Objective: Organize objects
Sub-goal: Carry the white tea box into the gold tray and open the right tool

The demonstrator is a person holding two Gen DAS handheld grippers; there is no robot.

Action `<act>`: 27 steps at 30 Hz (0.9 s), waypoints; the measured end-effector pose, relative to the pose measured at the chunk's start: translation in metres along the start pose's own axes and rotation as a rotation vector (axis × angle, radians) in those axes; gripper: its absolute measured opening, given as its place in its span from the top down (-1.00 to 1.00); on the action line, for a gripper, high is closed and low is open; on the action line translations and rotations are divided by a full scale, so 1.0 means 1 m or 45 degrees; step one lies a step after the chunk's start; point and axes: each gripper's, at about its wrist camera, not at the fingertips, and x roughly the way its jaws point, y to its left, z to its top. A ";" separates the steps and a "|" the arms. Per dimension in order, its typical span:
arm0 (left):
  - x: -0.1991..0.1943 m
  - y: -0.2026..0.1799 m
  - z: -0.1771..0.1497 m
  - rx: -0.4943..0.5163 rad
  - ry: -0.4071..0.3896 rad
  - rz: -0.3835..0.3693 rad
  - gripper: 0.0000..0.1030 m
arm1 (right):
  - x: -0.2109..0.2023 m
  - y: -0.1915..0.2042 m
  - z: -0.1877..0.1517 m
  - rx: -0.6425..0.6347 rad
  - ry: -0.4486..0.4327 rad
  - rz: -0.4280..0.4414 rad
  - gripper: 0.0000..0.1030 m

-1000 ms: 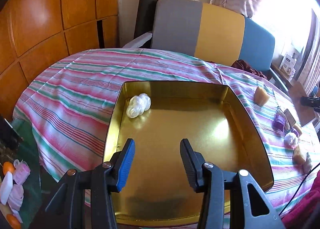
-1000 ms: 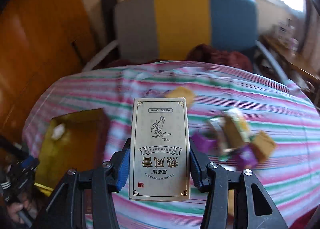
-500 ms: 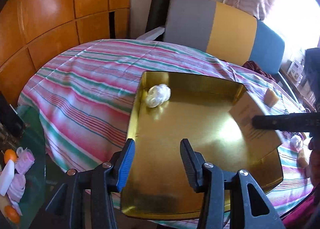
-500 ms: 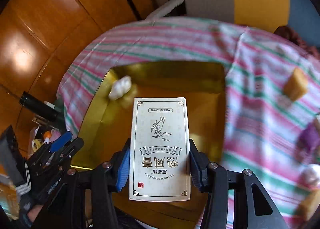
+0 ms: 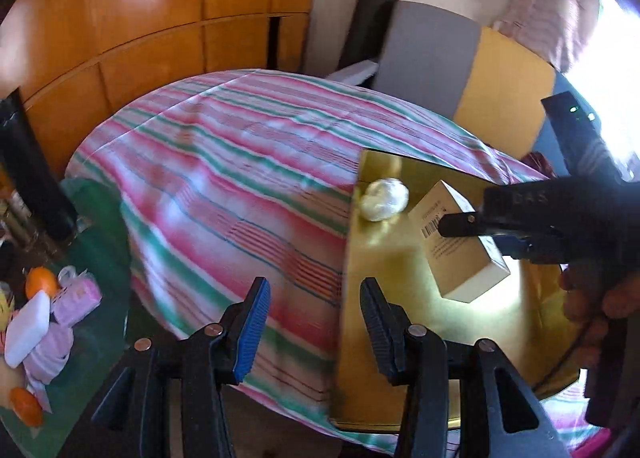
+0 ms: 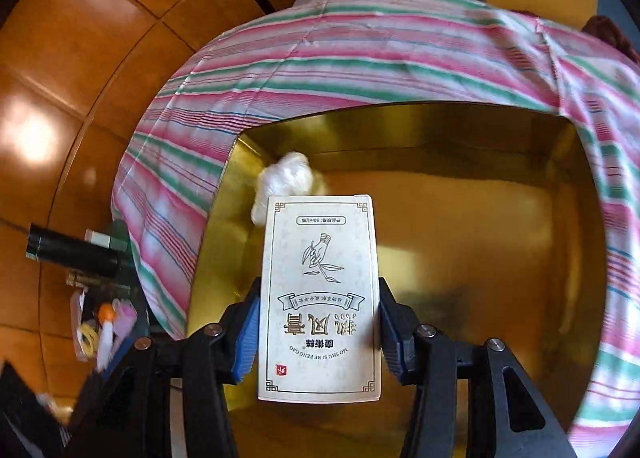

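The cream carton (image 6: 318, 298) sits clamped between the pads of the right gripper (image 6: 318, 322), its printed face turned toward the wrist camera and its far end hanging over the floor of the gold tray (image 6: 460, 218). In the left wrist view the same carton (image 5: 460, 246) hangs tilted above the tray floor, near the tray's far left corner; whether its low corner already touches the metal cannot be told. A second ago this carton was held out over the striped tablecloth (image 6: 360, 58), with the tray well off to one side; now it is inside the tray's walls and lower, so the carry is all but finished and what looks left is setting it down and letting go.

Just beyond the carton, in that same far corner of the tray, lies a white crumpled wrapper (image 6: 286, 178); the carton's far end is close to it, and a careless drop could push it into the wall.

The left gripper (image 5: 316, 322) holds nothing, its jaws about half apart. Earlier it hovered over the middle of the tray; now it straddles the tray's left rim (image 5: 346, 278), one finger over cloth and one over gold, out of the carton's way.

A person's fingers (image 5: 588, 298) curl round the right gripper's handle at the tray's right side.
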 end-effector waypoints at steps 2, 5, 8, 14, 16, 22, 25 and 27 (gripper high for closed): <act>0.003 0.008 0.000 -0.034 0.012 0.008 0.09 | 0.013 0.003 0.007 0.097 0.021 0.041 -0.05; 0.003 0.013 0.000 -0.053 0.009 0.002 0.09 | 0.032 0.005 0.011 0.209 0.081 0.173 -0.27; 0.004 0.015 -0.001 -0.067 0.008 -0.003 0.09 | 0.035 0.012 0.006 0.168 0.081 0.211 -0.27; 0.001 0.013 -0.001 -0.072 -0.012 0.007 0.09 | 0.034 0.012 -0.006 0.128 0.099 0.307 -0.29; -0.002 0.012 0.000 -0.062 -0.027 0.003 0.09 | 0.024 0.015 -0.012 0.057 0.066 0.265 -0.35; -0.007 -0.004 0.000 -0.008 -0.037 -0.015 0.09 | -0.012 0.015 -0.032 -0.148 -0.081 0.093 -0.62; -0.010 -0.013 -0.002 0.021 -0.045 -0.026 0.09 | -0.023 0.012 -0.040 -0.196 -0.150 0.015 -0.72; -0.013 -0.019 -0.003 0.040 -0.054 -0.035 0.09 | -0.029 0.008 -0.045 -0.218 -0.187 -0.032 -0.78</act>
